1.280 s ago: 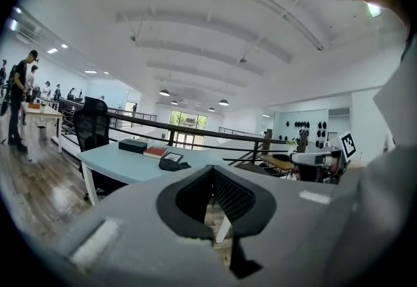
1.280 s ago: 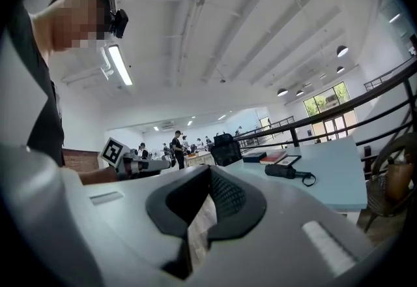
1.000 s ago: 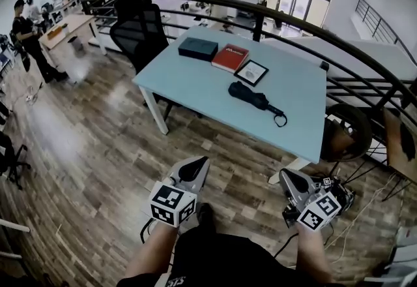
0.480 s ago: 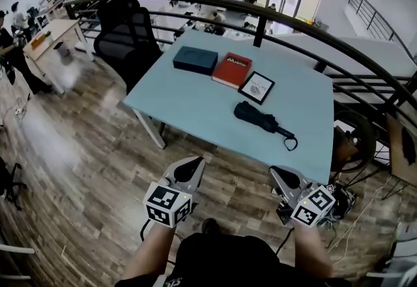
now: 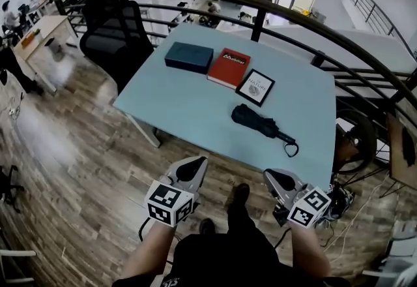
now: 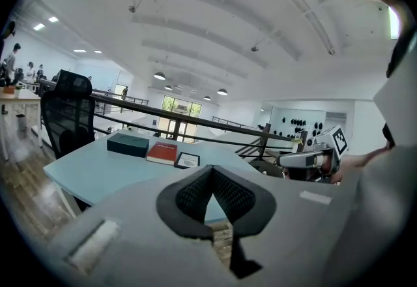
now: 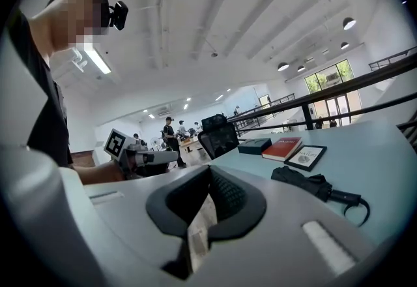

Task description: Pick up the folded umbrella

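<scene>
Person stands on wood floor (image 5: 78, 142), just short of a pale blue table (image 5: 189, 100), w/ a gripper held low in each hand. The left gripper (image 5: 195, 163) and right gripper (image 5: 274, 177) both have jaws pressed together w/ nothing btwn them, tips aimed toward the table's near edge. Neither touches anything.

Past that edge, on the tabletop's right half, lies the folded umbrella (image 5: 254, 121). It's black and flat on its side, w/ the handle end and wrist strap (image 5: 292, 148) pointing toward the near right corner. It is ahead of the right gripper and well apart from it. Just behind it sits a framed card (image 5: 255, 86), then a red book (image 5: 229, 68) and a dark box (image 5: 189, 57) in a row. An office chair (image 5: 114, 25) and curved railing (image 5: 259, 21) are farther back.

Task status, judging by the scene: barely begun. The umbrella is untouched, no grasp made. Left to do: close the gap, open a jaw pair, clamp the bundle approx. mid-body, lift it clear.
</scene>
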### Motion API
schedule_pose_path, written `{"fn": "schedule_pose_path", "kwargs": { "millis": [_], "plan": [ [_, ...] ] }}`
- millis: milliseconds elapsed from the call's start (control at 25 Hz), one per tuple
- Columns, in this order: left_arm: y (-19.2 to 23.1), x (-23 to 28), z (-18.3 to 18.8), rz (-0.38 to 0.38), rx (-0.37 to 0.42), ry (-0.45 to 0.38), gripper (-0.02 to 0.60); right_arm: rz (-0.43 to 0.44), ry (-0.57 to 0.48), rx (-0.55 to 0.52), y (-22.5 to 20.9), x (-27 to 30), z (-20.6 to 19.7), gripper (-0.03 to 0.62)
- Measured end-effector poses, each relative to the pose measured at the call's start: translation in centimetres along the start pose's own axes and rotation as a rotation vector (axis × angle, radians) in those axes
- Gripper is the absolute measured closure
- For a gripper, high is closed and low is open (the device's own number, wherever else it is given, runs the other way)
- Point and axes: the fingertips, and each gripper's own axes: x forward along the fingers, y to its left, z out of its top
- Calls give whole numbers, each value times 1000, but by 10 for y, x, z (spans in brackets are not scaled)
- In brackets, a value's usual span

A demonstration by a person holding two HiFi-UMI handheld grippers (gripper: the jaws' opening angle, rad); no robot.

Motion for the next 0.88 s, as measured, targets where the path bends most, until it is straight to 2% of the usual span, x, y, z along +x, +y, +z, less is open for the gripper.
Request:
{"fn": "schedule_pose_path", "kwargs": {
  "millis": [200,440,680,880],
  "plan": [
    [13,43,11,37,-9,21,575,44,3,17,-51,28,15,592],
    [36,106,45,78,-31,1,575,130,-26,1,-107,66,61,592],
    [35,177,86,103,12,-16,575,116,-36,20,-184,68,95,592],
    [39,209,104,85,28,-22,575,130,-24,12,-201,81,106,591]
  ]
}}
